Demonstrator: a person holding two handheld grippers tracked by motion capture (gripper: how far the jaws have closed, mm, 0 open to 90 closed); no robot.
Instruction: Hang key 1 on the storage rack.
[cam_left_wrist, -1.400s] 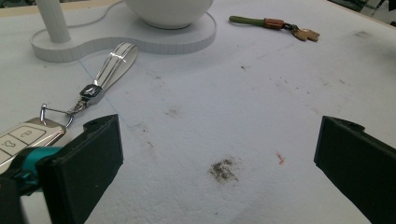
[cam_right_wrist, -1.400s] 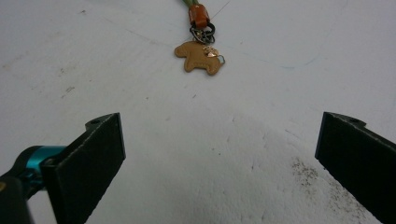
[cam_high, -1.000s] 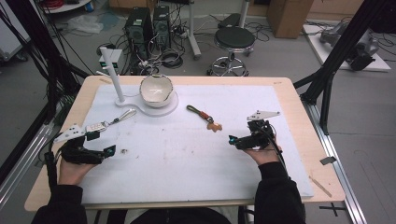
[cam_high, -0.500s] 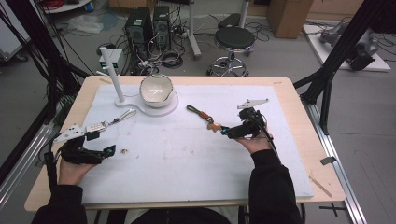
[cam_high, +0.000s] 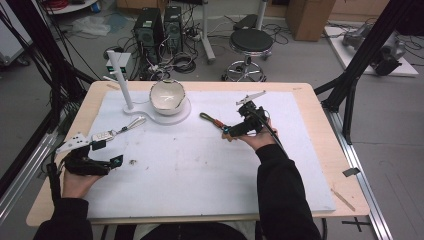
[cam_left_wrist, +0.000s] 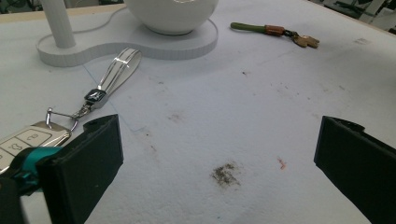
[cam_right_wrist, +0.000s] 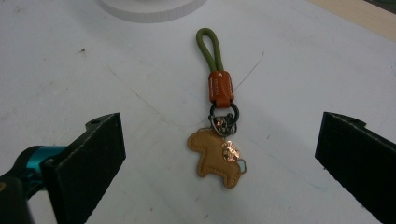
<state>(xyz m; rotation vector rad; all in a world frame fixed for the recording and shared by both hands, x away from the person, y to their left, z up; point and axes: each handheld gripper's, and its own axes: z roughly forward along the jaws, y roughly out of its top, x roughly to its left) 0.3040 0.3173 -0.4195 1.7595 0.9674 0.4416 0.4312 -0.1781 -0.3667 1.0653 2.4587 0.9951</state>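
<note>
Right claw (cam_high: 227, 132) has moved in over the horse keychain (cam_right_wrist: 218, 135), jaws wide, keychain right of the bowl stand (cam_high: 165, 116); grasp looks next. Left claw (cam_high: 116, 161) wide, idle.

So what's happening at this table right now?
A person holds a gripper in each hand. The right gripper hovers open over a keychain with a green loop and tan leather horse, jaws on either side, nothing gripped yet. The left gripper sits open beside a car key near the white bowl stand.
</note>
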